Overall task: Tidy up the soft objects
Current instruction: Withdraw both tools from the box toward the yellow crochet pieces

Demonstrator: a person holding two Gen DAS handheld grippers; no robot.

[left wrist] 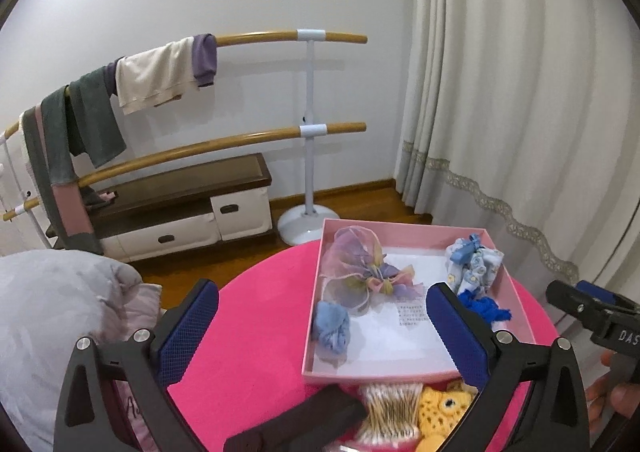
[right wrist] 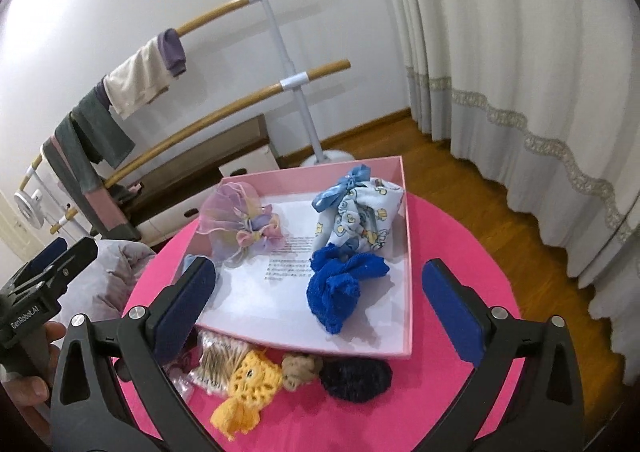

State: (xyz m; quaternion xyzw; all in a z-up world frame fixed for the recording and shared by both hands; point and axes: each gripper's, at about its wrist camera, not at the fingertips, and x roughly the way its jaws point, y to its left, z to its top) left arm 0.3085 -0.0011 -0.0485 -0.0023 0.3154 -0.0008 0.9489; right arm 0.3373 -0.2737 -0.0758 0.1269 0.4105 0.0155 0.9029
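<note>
Hovering above a round pink surface (right wrist: 460, 228), the left tool (left wrist: 320, 326) and the right tool (right wrist: 320, 300) are both seen with their blue-padded jaws spread wide and nothing held between them. A shallow pink box (right wrist: 406, 252) is set on the surface, lined with a white printed sheet (right wrist: 280, 264). Inside it, a pastel organza pouch (right wrist: 236, 220) is laid at the far left, a patterned cloth bundle tied with a blue ribbon (right wrist: 360, 220) at the far right, and a royal-blue cloth (right wrist: 340, 288) just in front of that bundle, touching it. A pale blue fabric piece (left wrist: 332, 326) is found by the box's left wall in the left wrist view.

Outside the box, along its near edge, a bunch of cotton swabs (right wrist: 218, 366), a yellow crocheted toy (right wrist: 248, 392), a small tan knitted item (right wrist: 298, 370) and a dark navy knitted piece (right wrist: 356, 376) are lined up on the surface. A dark brown object (left wrist: 304, 424) is seen blurred near the swabs; possibly a case. Beyond, a two-bar rack (left wrist: 312, 92) draped with clothes and a cream curtain (left wrist: 520, 112) are visible.
</note>
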